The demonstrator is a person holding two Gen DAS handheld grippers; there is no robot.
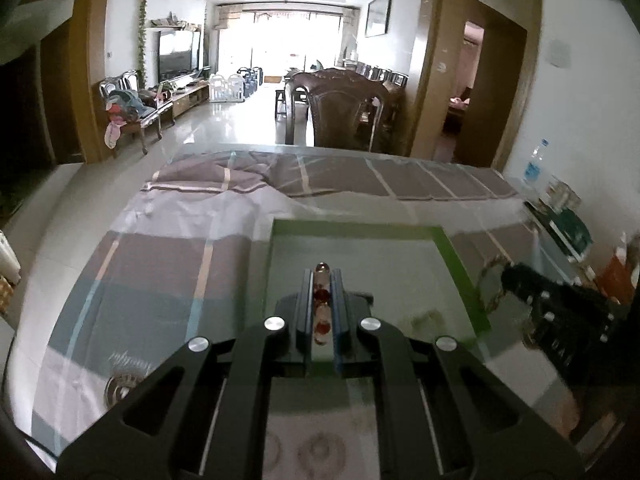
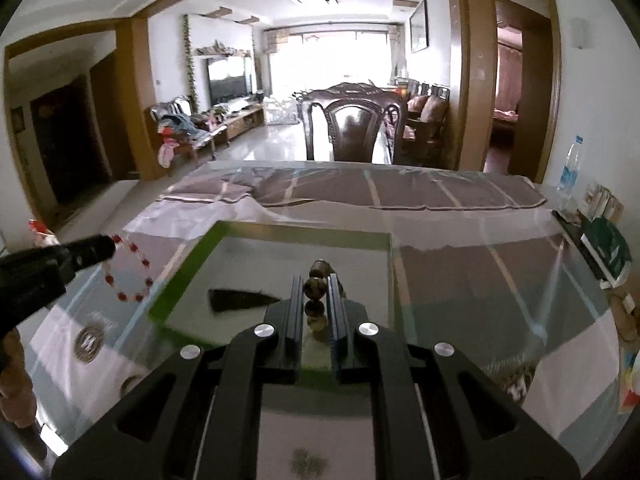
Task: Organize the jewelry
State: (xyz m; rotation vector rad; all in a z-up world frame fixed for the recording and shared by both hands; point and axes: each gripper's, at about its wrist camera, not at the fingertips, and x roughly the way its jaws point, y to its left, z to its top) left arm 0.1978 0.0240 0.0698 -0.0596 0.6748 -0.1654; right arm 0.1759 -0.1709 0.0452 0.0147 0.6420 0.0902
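Glass-topped table (image 1: 168, 264), green-rimmed tray (image 1: 464, 276) on it. Mid-carry: both bracelets lifted above tray (placement looks next, needs lowering before release). Left tool (image 1: 321, 280) pitched down, clamped on red-and-clear bead bracelet (image 2: 130, 270), loop dangling beside tray edge. Right tool (image 2: 317, 286) pitched down likewise, clamped on brown bead bracelet (image 2: 316, 296).

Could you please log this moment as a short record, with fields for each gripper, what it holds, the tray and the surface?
left gripper: shut on red and clear bead bracelet, which hangs from its tips
right gripper: shut on brown bead bracelet
tray: green rim, grey floor, beneath both grippers
tray contents: a dark shape, too blurred to name
surface: glass-topped table over striped cloth
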